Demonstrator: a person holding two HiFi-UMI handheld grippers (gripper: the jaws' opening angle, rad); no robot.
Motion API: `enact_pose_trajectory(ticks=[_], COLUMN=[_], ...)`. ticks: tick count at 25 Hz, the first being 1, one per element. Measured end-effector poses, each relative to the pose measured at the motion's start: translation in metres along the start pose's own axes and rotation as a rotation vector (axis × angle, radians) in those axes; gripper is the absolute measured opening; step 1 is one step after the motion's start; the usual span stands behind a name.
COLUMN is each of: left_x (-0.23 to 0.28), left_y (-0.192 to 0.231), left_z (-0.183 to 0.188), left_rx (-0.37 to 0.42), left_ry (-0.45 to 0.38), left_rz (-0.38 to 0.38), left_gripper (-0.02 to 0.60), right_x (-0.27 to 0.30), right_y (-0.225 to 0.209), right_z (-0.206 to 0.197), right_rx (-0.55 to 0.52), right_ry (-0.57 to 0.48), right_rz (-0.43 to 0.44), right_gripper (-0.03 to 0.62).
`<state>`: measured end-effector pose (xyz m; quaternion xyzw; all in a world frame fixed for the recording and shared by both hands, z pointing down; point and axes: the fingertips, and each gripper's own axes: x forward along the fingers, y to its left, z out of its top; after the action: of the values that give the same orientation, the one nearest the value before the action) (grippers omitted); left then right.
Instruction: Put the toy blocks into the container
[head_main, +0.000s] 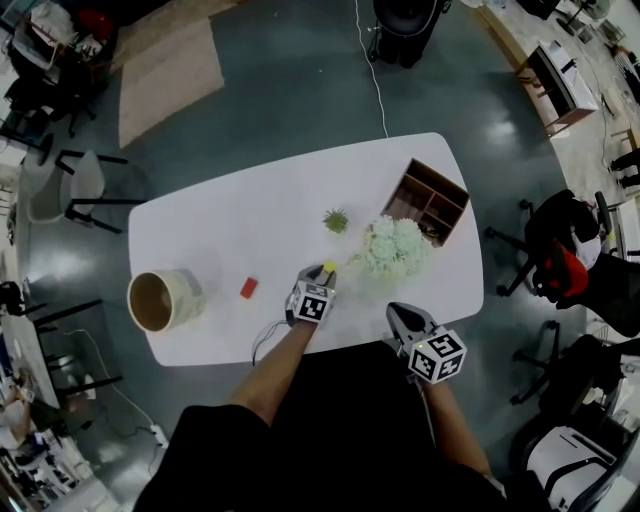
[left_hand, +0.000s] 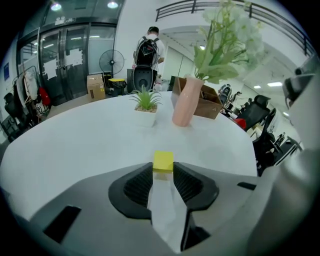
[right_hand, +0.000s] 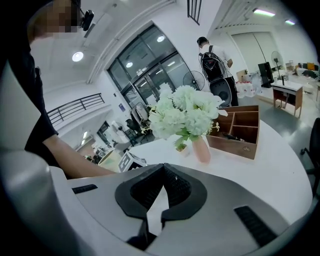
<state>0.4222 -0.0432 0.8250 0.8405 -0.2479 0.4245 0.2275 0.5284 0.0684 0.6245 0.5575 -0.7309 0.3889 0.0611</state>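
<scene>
A person is standing at a white oval worktop (head_main: 230, 230), seen from above, and is holding a pair of tongs in each hand.

The left tongs (head_main: 325, 272) are pointing down at the worktop near its middle. Their jaws are standing about half open and are closing on a small yellow block (left_hand: 163, 161), with both ribbed pads pressing its sides at the very tips. The block is sitting on the worktop surface.

The right tongs (right_hand: 162, 170) are hovering at the near edge of the worktop, to the right of the left pair. Their jaws are fully together and are gripping nothing.

A red block (head_main: 249, 288) is lying on the worktop to the left of the left tongs, apart from them. Further left, near the worktop's left end, a round beige container (head_main: 188, 293) is sitting with its wide opening showing; neither block is inside it.

Beyond the yellow block, a small green plant in a white pot (left_hand: 145, 107) is standing. To its right, a pink vase (left_hand: 187, 101) is holding a bunch of white flowers. Just behind the vase, a brown wooden box (head_main: 427, 200) with open compartments is resting near the far right corner.

Black office chairs are standing around the worktop on a dark glossy floor.
</scene>
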Motion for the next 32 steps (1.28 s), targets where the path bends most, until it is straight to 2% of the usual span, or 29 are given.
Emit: enact_pose_trajectory(ticks=[6,11,17,22,27,32], left_x=[-0.037,-0.074,-0.13,-0.172,-0.216,-0.257], left_y=[0.022,0.039,0.062,0.091,0.119,0.148], left_z=[-0.01,-0.02,-0.031,-0.059,-0.082,-0.111], left_rx=[-0.02,-0.071,-0.056,-0.035,-0.048,-0.07], left_ry=[-0.042,-0.074,-0.14,-0.151,-0.188,-0.228], left_rz=[0.002,-0.002,-0.027,-0.001,0.03,0.085], left_gripper=[0.123,0.122,0.123,0.123,0.123,0.123], right_x=[0.017,0.031,0.047,0.068,0.088,0.106], right_y=[0.038,0.076,0.133,0.176,0.225,0.281], right_z=[-0.001,-0.006,-0.016,-0.015,-0.01,-0.03], right_rx=[-0.047,-0.08,-0.131,-0.209,-0.249,-0.279], right_ry=[0.008,0.013,0.023,-0.002,-0.056,-0.044], right_rz=[0.043,0.065,0.093,0.102,0.132,0.189], right_gripper=[0.0,0.0,0.0,0.0,0.0,0.0])
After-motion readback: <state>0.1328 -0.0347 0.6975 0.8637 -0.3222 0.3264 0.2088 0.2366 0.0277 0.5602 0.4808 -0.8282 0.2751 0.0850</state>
